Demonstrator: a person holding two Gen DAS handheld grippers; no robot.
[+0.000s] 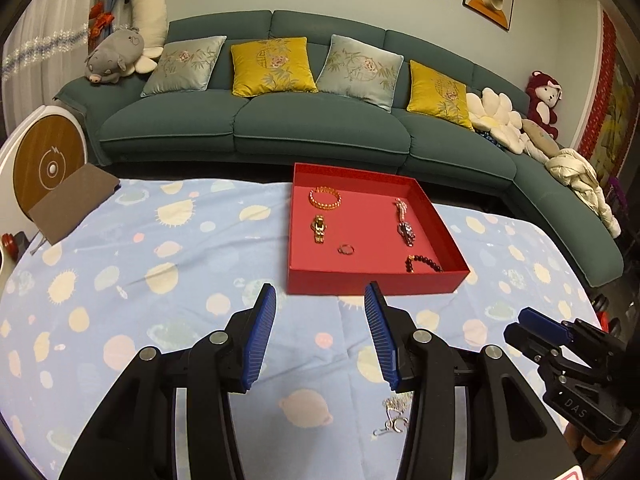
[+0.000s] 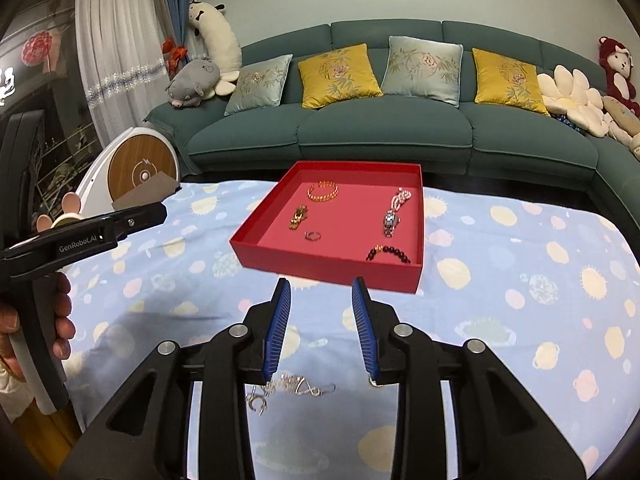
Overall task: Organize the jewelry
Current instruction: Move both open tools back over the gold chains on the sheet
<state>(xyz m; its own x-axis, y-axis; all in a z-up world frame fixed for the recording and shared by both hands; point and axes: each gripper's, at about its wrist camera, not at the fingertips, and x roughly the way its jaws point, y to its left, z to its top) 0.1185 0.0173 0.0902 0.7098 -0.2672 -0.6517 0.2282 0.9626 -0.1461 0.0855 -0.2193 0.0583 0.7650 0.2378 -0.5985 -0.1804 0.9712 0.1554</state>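
Observation:
A red tray (image 1: 304, 282) (image 2: 256, 258) sits on the blue patterned cloth and holds an orange bead bracelet (image 1: 325, 198), a gold watch (image 1: 319, 229), a ring (image 1: 345, 249), a pink bracelet (image 1: 400, 207), a dark watch (image 1: 407, 233) and a dark bead bracelet (image 1: 425, 263). A silver chain (image 1: 394, 416) (image 2: 290, 390) lies on the cloth near me. My left gripper (image 1: 320, 300) is open and empty, short of the tray. My right gripper (image 2: 321, 292) is open and empty, with the chain low between its fingers.
A brown notebook (image 1: 72, 204) lies at the table's far left corner. A teal sofa (image 1: 320, 128) with cushions stands behind the table. A white exercise machine (image 2: 136, 168) stands at the left. The right gripper shows at the lower right of the left wrist view (image 1: 538, 330).

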